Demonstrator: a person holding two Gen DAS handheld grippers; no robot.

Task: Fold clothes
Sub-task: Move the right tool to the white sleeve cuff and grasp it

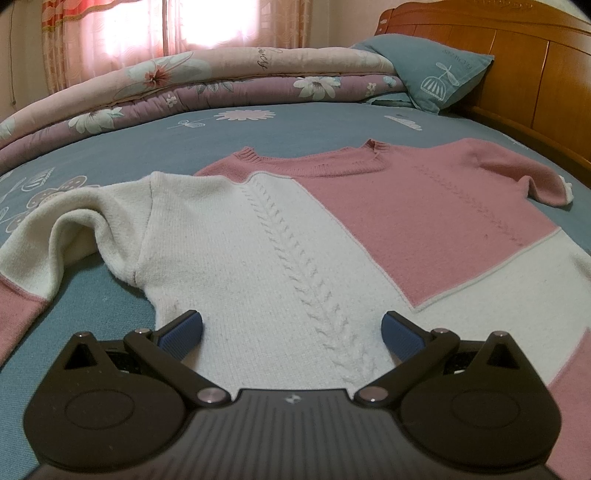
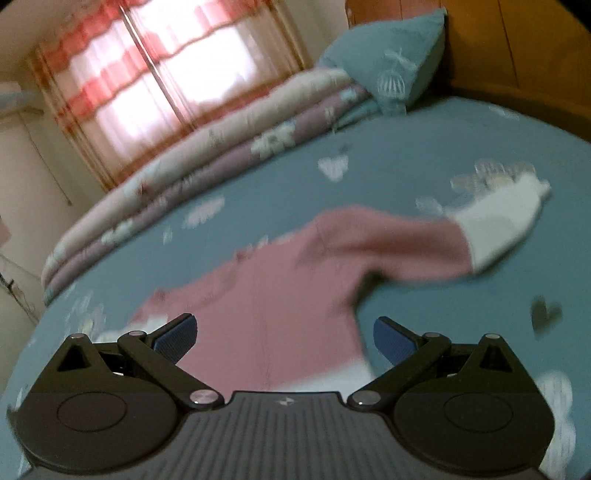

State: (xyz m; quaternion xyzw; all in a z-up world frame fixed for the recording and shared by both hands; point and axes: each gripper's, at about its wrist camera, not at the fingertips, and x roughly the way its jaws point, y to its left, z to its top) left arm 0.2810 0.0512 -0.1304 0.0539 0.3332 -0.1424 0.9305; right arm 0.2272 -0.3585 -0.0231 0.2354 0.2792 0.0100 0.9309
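Both tongs agape above sweater [image 1: 280,229]

Backlit curtained window [image 1: 147,26] (blown out), right view motion-blurred

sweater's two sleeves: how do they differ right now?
The white sleeve is white above with a pink end, humped and bent. The pink sleeve is pink above with a white cuff, lying stretched out, nearly straight. Both rest on the blue bedsheet, ungripped and not yet folded in.
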